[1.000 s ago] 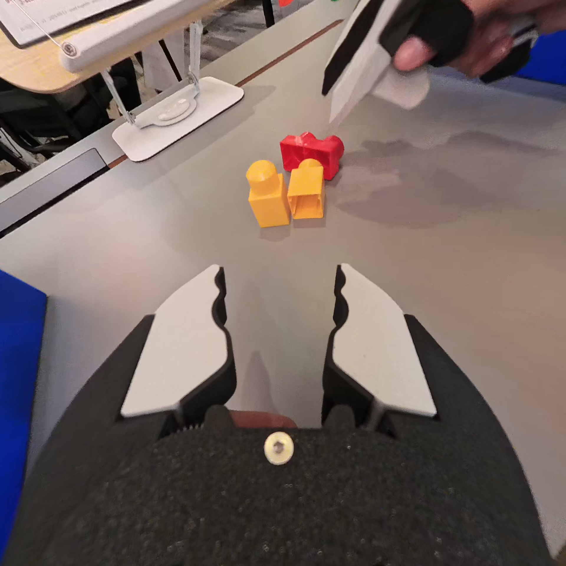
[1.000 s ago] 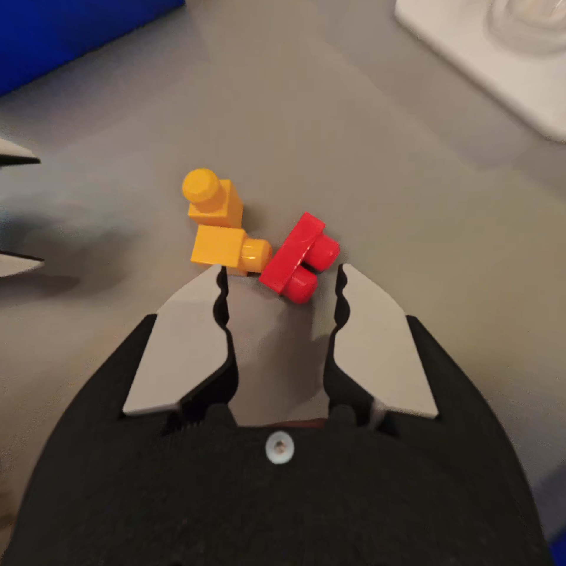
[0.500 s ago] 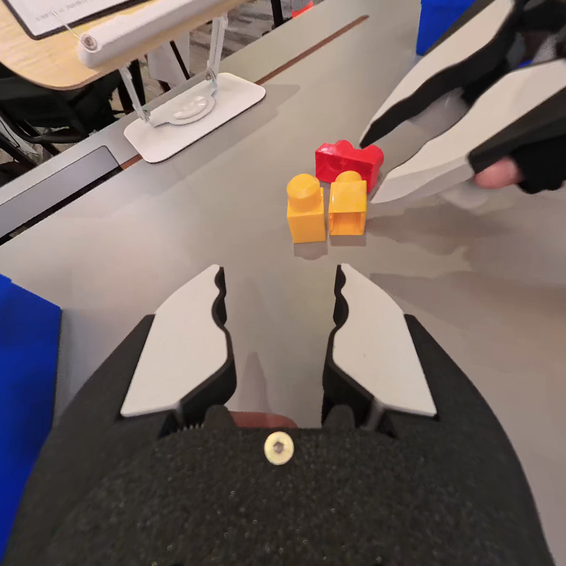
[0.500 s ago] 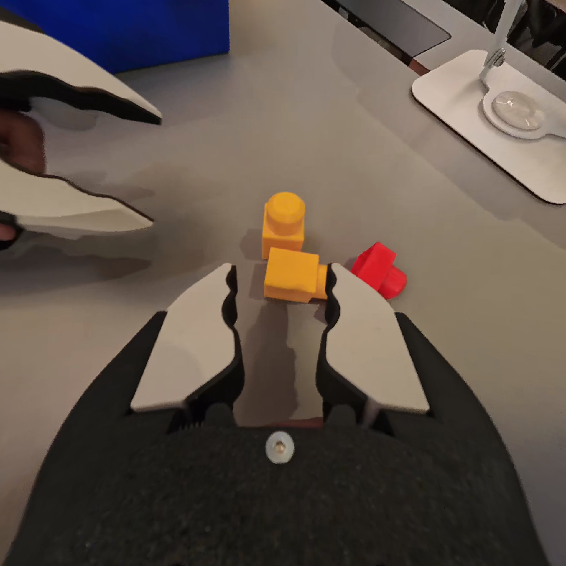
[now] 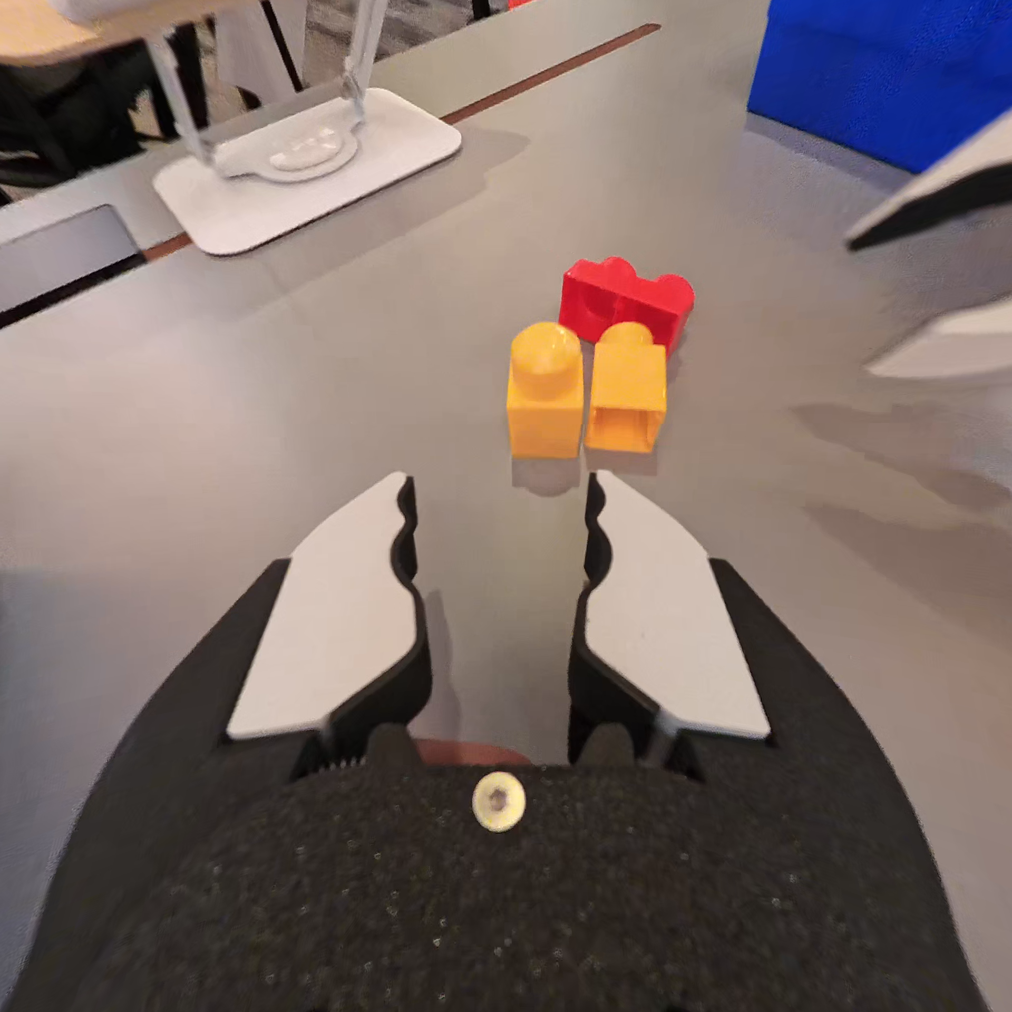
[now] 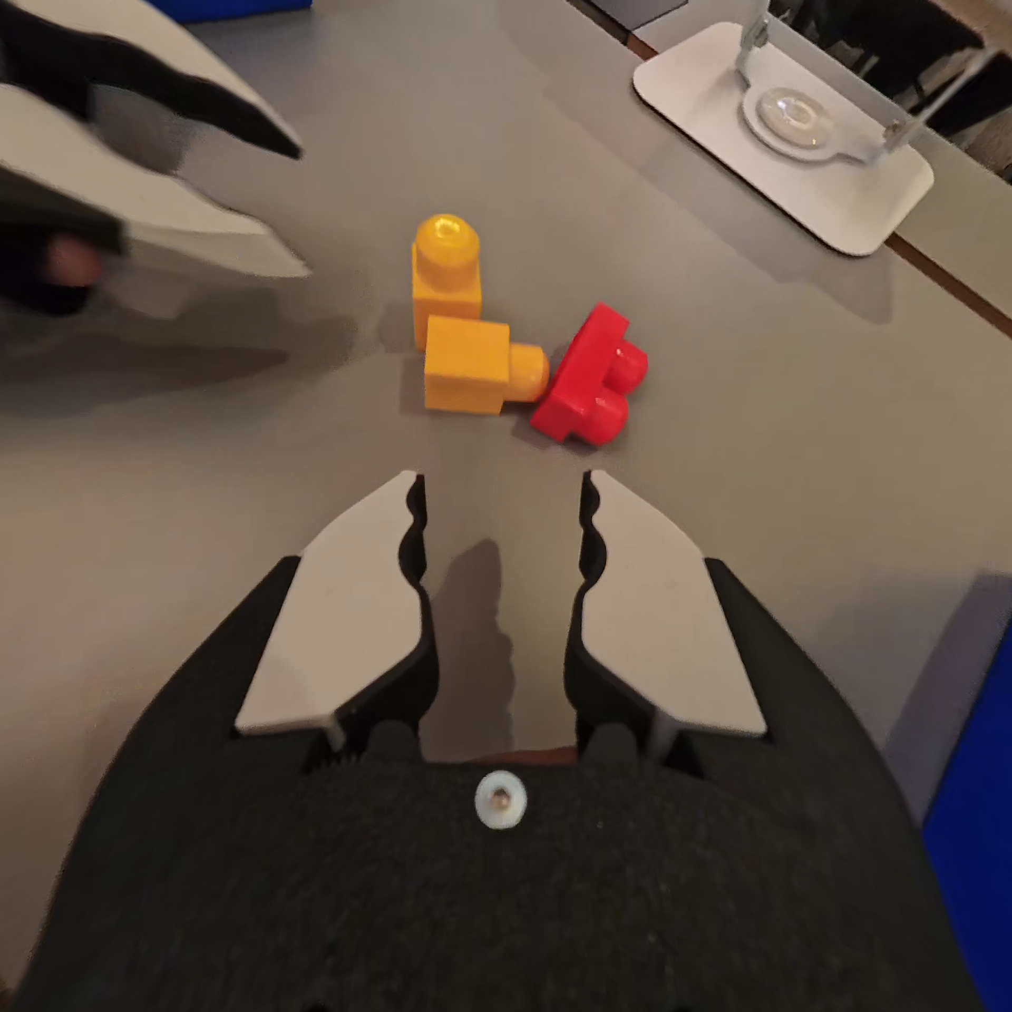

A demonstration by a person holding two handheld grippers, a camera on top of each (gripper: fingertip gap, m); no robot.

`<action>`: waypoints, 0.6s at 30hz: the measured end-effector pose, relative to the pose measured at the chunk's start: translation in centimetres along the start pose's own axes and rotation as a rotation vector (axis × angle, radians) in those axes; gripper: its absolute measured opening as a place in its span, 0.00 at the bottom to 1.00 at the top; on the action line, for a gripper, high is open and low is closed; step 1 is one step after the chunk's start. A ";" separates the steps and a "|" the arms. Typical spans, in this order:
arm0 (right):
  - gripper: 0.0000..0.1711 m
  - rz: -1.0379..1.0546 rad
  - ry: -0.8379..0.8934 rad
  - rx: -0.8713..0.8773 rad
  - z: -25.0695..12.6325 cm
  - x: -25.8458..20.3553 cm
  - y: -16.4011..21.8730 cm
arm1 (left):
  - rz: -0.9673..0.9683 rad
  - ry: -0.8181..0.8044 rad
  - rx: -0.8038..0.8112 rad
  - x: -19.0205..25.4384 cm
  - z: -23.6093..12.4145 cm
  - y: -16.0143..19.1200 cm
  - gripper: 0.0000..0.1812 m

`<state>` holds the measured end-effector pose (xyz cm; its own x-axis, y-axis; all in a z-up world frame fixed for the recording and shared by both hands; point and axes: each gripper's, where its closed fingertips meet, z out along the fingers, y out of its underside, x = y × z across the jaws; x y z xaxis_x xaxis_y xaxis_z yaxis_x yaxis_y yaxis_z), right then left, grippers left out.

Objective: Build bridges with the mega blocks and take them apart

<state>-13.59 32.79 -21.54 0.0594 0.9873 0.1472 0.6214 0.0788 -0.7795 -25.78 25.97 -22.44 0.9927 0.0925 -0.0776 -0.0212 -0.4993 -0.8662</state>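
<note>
Three blocks lie close together on the grey table. A yellow one-stud block [image 5: 543, 391] [image 6: 446, 276] stands upright. A second yellow block [image 5: 627, 386] [image 6: 471, 366] lies on its side next to it, its stud against a red two-stud block [image 5: 627, 300] [image 6: 591, 378] that lies on its side. My left gripper [image 5: 498, 482] is open and empty, just short of the yellow blocks. My right gripper [image 6: 501, 479] is open and empty, a little short of the lying yellow block and the red one. Each gripper shows blurred at the edge of the other's view [image 5: 942, 268] [image 6: 148, 180].
A white stand base [image 5: 306, 170] [image 6: 783, 137] with clear legs sits at the table's far edge. A blue box [image 5: 887, 71] stands behind the blocks to the right; blue also shows at the right wrist view's lower right [image 6: 980, 821]. To reach the red two-stud block [image 6: 591, 378] in a straight line is about 7 centimeters for my right fingers, about 12 centimeters for my left. Seen from the left wrist view [image 5: 655, 287] as well.
The right gripper has pulled back from the blocks and now sits a little short of them. The left gripper has moved closer to the yellow blocks. The blocks have not moved.
</note>
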 end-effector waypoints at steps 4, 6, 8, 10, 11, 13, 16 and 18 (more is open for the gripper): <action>0.31 0.027 0.017 0.021 -3.0 0.1 1.9 | -0.021 0.109 -0.153 1.0 3.7 0.9 0.34; 0.31 0.047 0.020 0.032 -4.2 0.4 2.5 | 0.014 0.132 -0.185 1.2 4.3 1.1 0.33; 0.31 0.077 0.007 0.051 -5.1 0.7 2.9 | 0.057 0.125 -0.171 1.1 4.7 0.8 0.30; 0.30 0.104 -0.014 0.066 -5.5 0.8 3.1 | 0.098 0.119 -0.178 1.0 5.2 0.7 0.27; 0.30 0.113 -0.025 0.069 -5.6 0.8 3.2 | 0.115 0.128 -0.193 1.2 5.5 0.9 0.23; 0.30 0.118 -0.032 0.072 -5.6 0.9 3.3 | 0.162 0.137 -0.230 1.5 6.1 1.3 0.18; 0.29 0.117 -0.034 0.074 -5.5 1.0 3.4 | 0.207 0.096 -0.216 0.9 6.4 1.0 0.18; 0.29 0.121 -0.037 0.075 -5.5 1.1 3.4 | 0.213 0.085 -0.221 0.7 6.5 0.8 0.18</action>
<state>-7.10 33.38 -20.73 0.1003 0.9946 0.0279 0.5510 -0.0322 -0.8339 -25.88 31.24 -26.40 0.9753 -0.1018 -0.1959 -0.2123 -0.6756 -0.7060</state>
